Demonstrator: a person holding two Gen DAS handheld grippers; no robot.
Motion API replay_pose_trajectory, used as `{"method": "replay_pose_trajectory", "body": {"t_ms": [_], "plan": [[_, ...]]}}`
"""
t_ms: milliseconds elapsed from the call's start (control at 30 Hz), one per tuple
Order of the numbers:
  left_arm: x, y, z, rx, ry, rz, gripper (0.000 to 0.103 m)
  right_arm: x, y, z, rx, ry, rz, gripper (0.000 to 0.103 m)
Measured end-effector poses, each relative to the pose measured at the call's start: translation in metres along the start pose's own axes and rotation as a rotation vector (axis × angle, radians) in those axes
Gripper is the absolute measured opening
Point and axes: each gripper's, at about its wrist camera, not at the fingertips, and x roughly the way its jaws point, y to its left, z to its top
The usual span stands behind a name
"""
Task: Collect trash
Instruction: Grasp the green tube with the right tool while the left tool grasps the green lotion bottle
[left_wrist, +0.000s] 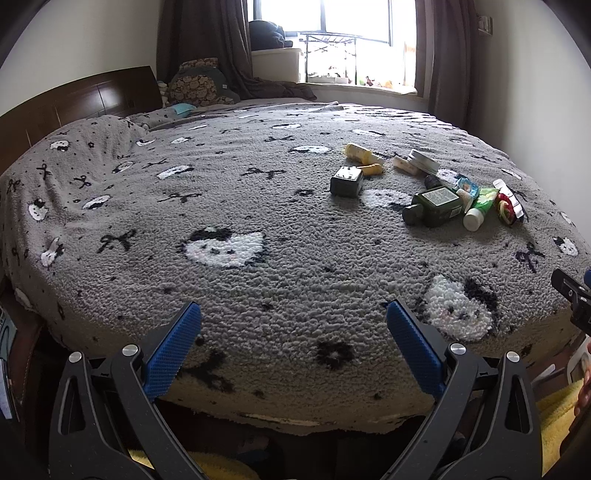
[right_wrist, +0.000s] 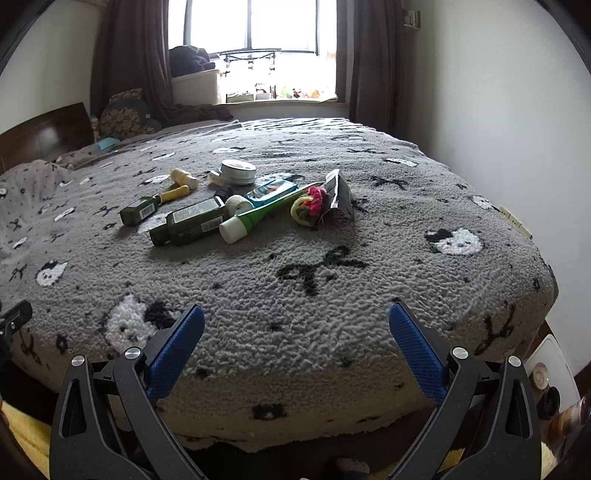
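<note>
We hold our left gripper (left_wrist: 293, 319) and right gripper (right_wrist: 295, 321) wide apart, both empty, over the bed (right_wrist: 332, 295); trash (right_wrist: 236, 206) lies well ahead.

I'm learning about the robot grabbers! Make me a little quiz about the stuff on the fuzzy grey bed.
1. True or false: the right gripper is holding the large dark green plastic bottle.
2. Which colour is the cap of the green squeeze tube? A) white B) red C) black
3. Fill in: the round flat tin lies nearer the ____ than the tube does.

Key: 1 false, both the right and the left gripper are open and empty, short of the pile on the grey fleece blanket. 2 A. 3 window.
</note>
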Motion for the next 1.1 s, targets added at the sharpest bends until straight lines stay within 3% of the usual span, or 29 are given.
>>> {"method": "replay_pose_trajectory", "body": {"t_ms": [167, 233, 333, 533, 1100], "plan": [[0.034, -0.023, 0.02, 0.057, 0.01, -0.026, 0.085, 0.048, 0.007, 0.023, 0.04, 0.06, 0.064, 0.086], [0.044, -0.034, 0.031, 0.074, -0.005, -0.05, 0.084, 0.068, 0.012, 0.031, 0.034, 0.079, 0.053, 0.073], [0.055, -0.051, 0.045, 0.117, -0.026, -0.077, 0.084, 0.09, 0.015, 0.043, 0.07, 0.098, 0.108, 0.06], [0.074, -0.081, 0.06, 0.166, -0.029, -0.149, 0.084, 0.116, 0.019, 0.065, 0.151, 0.121, 0.184, 0.058], [0.113, -0.115, 0.074, 0.239, -0.006, -0.23, 0.084, 0.192, 0.03, 0.09, 0.186, 0.257, 0.224, 0.053]]}}
